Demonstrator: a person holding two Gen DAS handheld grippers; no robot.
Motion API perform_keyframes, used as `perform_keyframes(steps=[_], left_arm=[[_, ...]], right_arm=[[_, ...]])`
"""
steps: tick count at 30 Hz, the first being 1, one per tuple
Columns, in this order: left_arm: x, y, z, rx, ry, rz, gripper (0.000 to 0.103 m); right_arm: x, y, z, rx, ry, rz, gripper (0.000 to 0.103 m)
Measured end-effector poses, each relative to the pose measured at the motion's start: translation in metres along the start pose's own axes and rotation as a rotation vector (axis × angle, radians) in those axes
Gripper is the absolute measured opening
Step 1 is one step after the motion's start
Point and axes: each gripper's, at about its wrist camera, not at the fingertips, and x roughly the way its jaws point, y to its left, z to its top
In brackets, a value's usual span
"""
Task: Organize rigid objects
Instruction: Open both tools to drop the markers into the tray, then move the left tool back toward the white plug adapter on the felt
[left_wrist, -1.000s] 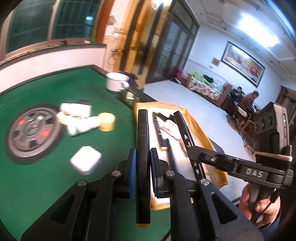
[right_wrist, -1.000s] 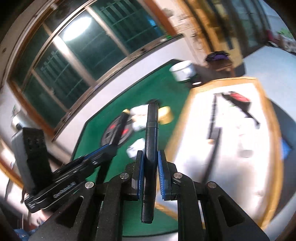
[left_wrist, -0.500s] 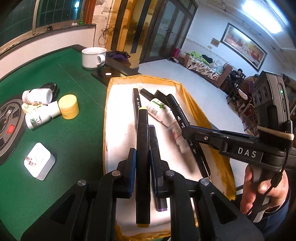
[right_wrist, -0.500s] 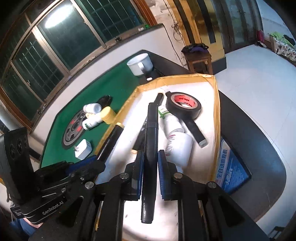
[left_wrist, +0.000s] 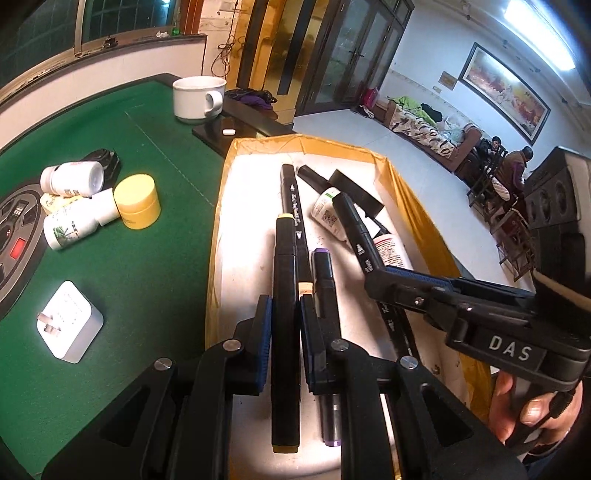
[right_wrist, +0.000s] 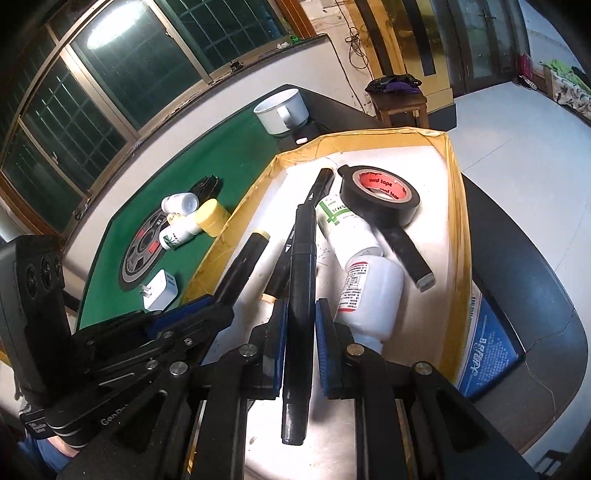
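Observation:
My left gripper (left_wrist: 283, 310) is shut on a black marker with yellow ends (left_wrist: 284, 295) and holds it low over the yellow-rimmed white tray (left_wrist: 221, 206). My right gripper (right_wrist: 300, 317) is shut on a black marker (right_wrist: 301, 280) over the same tray (right_wrist: 456, 206). It also shows in the left wrist view (left_wrist: 373, 280). In the tray lie a purple-capped marker (left_wrist: 325, 273), another black marker (left_wrist: 291, 195), two white bottles (right_wrist: 369, 295) and a roll of black tape (right_wrist: 380, 194).
On the green table (left_wrist: 147, 258) lie a white plug adapter (left_wrist: 68, 326), a yellow jar (left_wrist: 136, 201), two white bottles (left_wrist: 74, 221) and a round grey centre panel (left_wrist: 14, 240). A white mug (left_wrist: 197, 98) stands at the far edge. A blue booklet (right_wrist: 487, 350) lies right of the tray.
Both grippers have swung from the green table to over the tray and come down closer to it, each still holding its marker.

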Motion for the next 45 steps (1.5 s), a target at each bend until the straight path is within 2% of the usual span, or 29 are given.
perform_keyframes(steps=[18, 21, 23, 25, 33, 37, 42, 45], left_arm=[[0.008, -0.004, -0.001, 0.023, 0.022, -0.009, 0.012], [0.009, -0.005, -0.001, 0.031, 0.023, -0.010, 0.012], [0.008, -0.006, -0.002, 0.031, 0.025, -0.015, 0.012], [0.005, -0.005, -0.003, 0.031, 0.023, -0.018, 0.012], [-0.015, -0.003, -0.005, 0.038, -0.014, -0.041, 0.012], [-0.030, 0.002, -0.006, 0.051, -0.045, -0.040, 0.012], [-0.061, 0.026, -0.007, 0.078, -0.101, -0.027, 0.013], [-0.075, 0.055, -0.009, 0.092, -0.114, 0.012, 0.015]], right_arm=[[-0.001, 0.005, 0.000, -0.017, 0.008, -0.056, 0.014], [-0.001, 0.008, -0.001, -0.021, 0.015, -0.063, 0.015], [-0.001, 0.009, -0.002, -0.019, 0.017, -0.063, 0.022], [-0.003, 0.010, -0.002, -0.015, 0.013, -0.065, 0.023], [-0.026, 0.022, -0.007, -0.016, -0.050, -0.065, 0.023], [-0.036, 0.031, -0.009, -0.018, -0.081, -0.055, 0.036], [-0.043, 0.045, -0.011, -0.035, -0.100, -0.042, 0.037], [-0.045, 0.055, -0.012, -0.053, -0.105, -0.028, 0.037]])
